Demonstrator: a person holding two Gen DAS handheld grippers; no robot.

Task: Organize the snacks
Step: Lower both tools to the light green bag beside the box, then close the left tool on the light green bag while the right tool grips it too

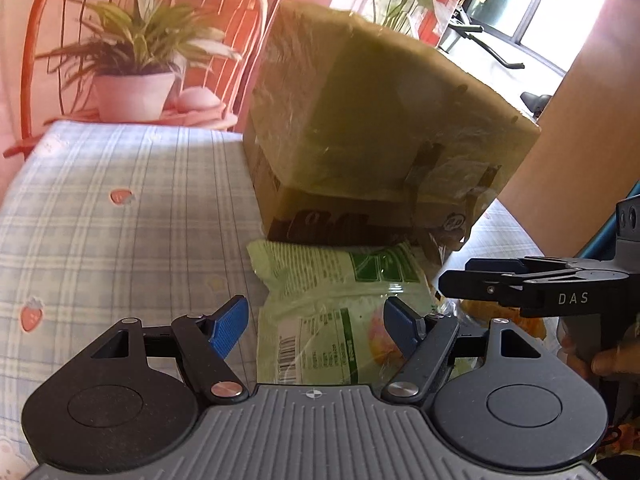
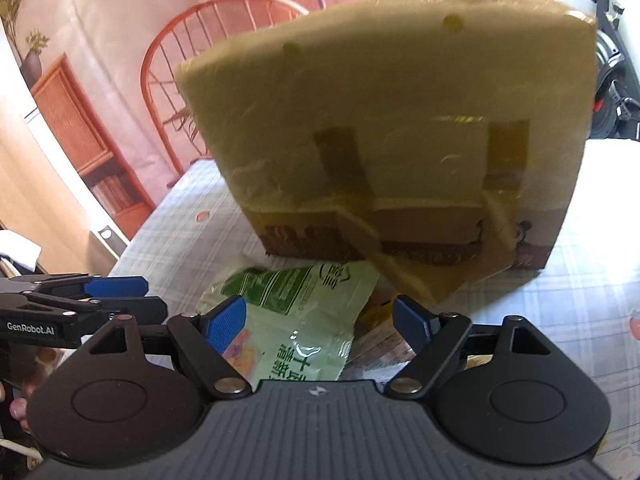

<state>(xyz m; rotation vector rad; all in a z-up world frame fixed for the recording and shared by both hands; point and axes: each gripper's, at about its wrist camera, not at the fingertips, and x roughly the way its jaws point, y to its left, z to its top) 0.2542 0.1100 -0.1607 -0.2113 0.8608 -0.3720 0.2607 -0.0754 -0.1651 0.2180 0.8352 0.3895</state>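
Note:
A green snack bag [image 1: 320, 304] lies flat on the checked tablecloth, right in front of a tall cardboard box [image 1: 360, 120]. In the left wrist view my left gripper [image 1: 316, 328] hovers over the bag, open, its blue pads either side of it and not pressing. My right gripper [image 1: 468, 276] comes in from the right above an orange packet [image 1: 504, 320]. In the right wrist view my right gripper [image 2: 318, 322] is open above the green snack bag [image 2: 296, 312], and a brown packet [image 2: 380, 344] lies partly beneath the bag. The left gripper [image 2: 140, 296] shows at the left edge.
The cardboard box [image 2: 400, 140] has a loose flap [image 2: 404, 276] hanging over the packets. The plaid tablecloth [image 1: 120, 220] with strawberry prints stretches left. A red chair [image 1: 44, 40] and a potted plant [image 1: 136, 88] stand behind the table. A hand [image 1: 612, 364] holds the right gripper.

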